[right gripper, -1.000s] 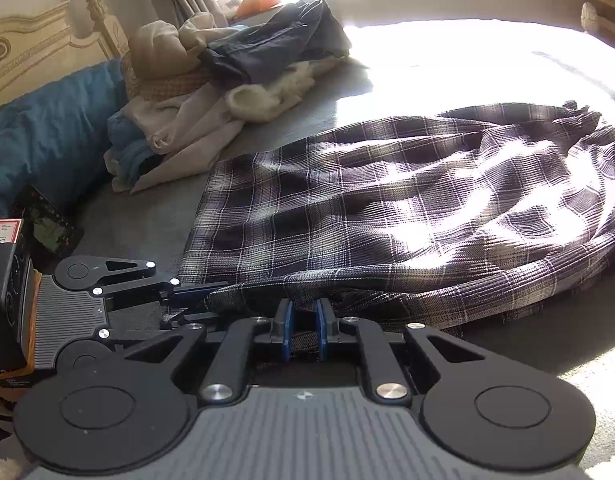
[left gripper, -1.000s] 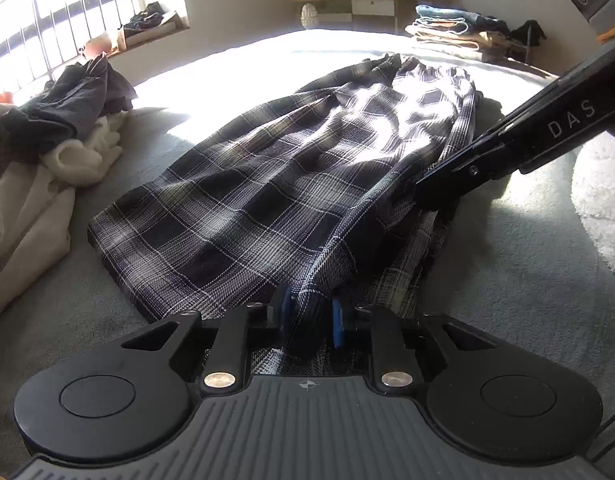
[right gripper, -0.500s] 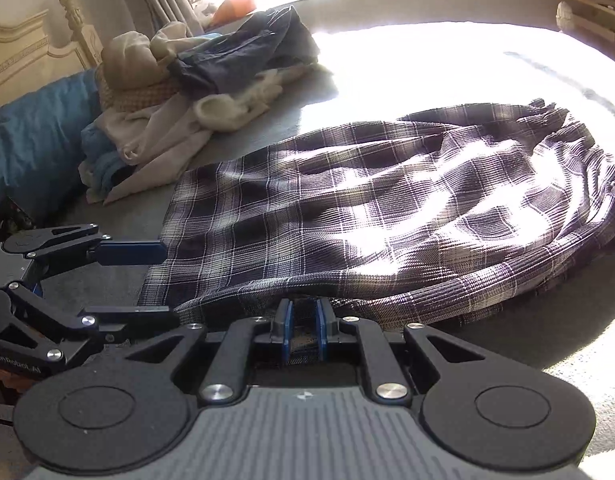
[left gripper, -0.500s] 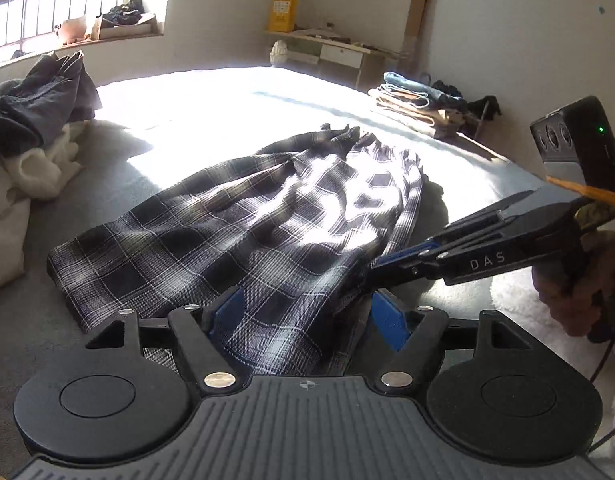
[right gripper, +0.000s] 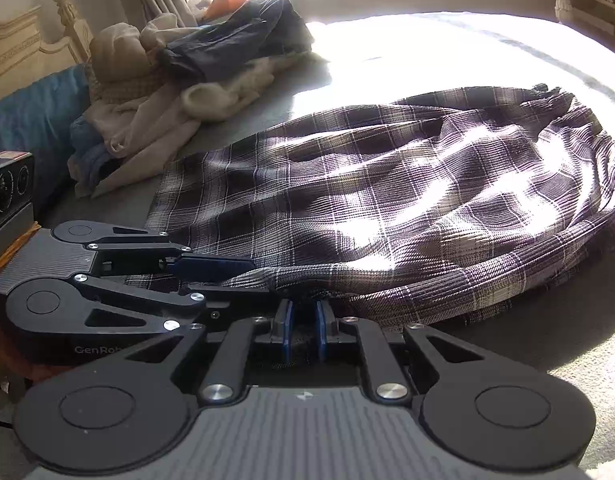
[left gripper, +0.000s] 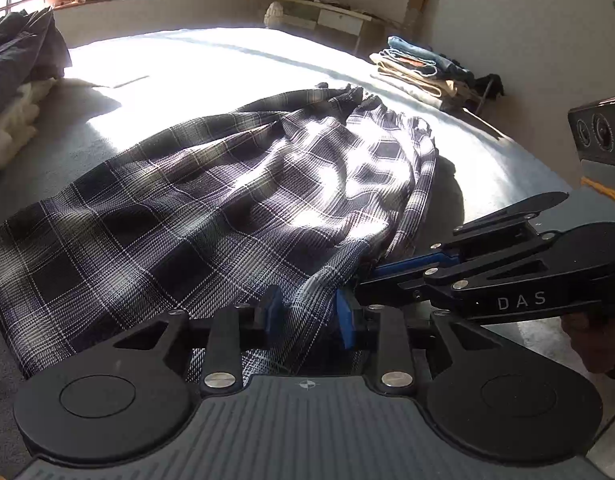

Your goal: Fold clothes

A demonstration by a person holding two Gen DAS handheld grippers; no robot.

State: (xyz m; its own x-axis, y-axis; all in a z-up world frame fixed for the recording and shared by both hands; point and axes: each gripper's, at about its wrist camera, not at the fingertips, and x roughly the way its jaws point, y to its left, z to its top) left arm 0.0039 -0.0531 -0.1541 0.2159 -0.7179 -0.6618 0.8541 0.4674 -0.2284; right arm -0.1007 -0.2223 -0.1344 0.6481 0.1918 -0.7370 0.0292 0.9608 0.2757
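Half a second back the left hand-held gripper [left gripper: 309, 316] stood with its blue pads spread wide over the skirt's edge; now it sits closer to the other tool and its jaws are closing, with a bunched strip of plaid cloth between the pads. Whether the pads already press the cloth is hard to judge, though they look to touch it on both sides.

One plaid skirt [left gripper: 227, 208] lies spread on the grey bed [left gripper: 235, 60], its gathered waist towards the far side and its hem edge nearest both tools. Two hand-held grippers work on that near edge, just beside each other. The right hand-held gripper [right gripper: 304, 330] is nearly closed, its two blue pads pinching a thin fold of the skirt's edge.

One loose pile of clothes [right gripper: 195, 80], dark and cream pieces mixed, sits at the head of the bed beside a blue pillow [right gripper: 23, 116]. One neat stack of folded clothes [left gripper: 423, 72] rests at the bed's far corner by the wall. Part of one hand [left gripper: 595, 340] shows behind the right tool.
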